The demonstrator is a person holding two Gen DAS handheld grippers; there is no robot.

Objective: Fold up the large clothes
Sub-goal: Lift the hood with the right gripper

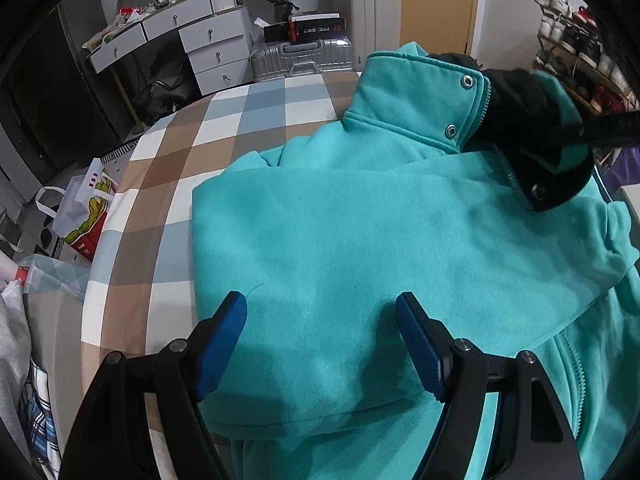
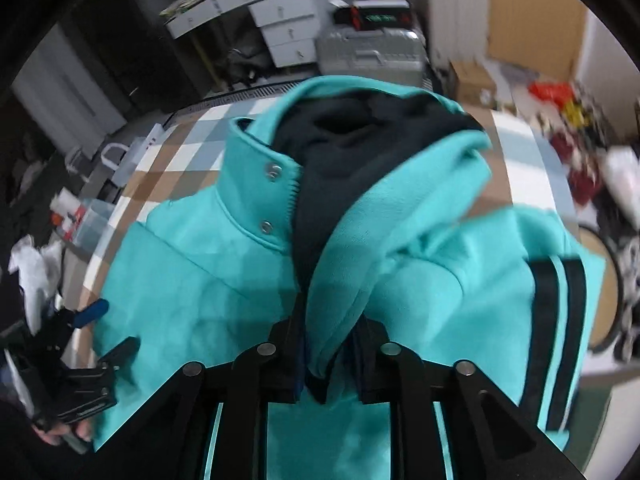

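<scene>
Two tools work the soft, bulky jacket (image 1: 360,240) on the checked bed (image 1: 224,128): right tool (image 2: 332,344) clamped on its collar fold, left tool (image 1: 320,344) apart above the near chest; grip seams.

Right gripper (image 2: 334,354) pads buried in jacket (image 2: 224,280) fold, can't see them. Jacket hem cut off at bottom edge. Shelf clutter (image 2: 580,148) right of jacket too blurred to ID.
</scene>
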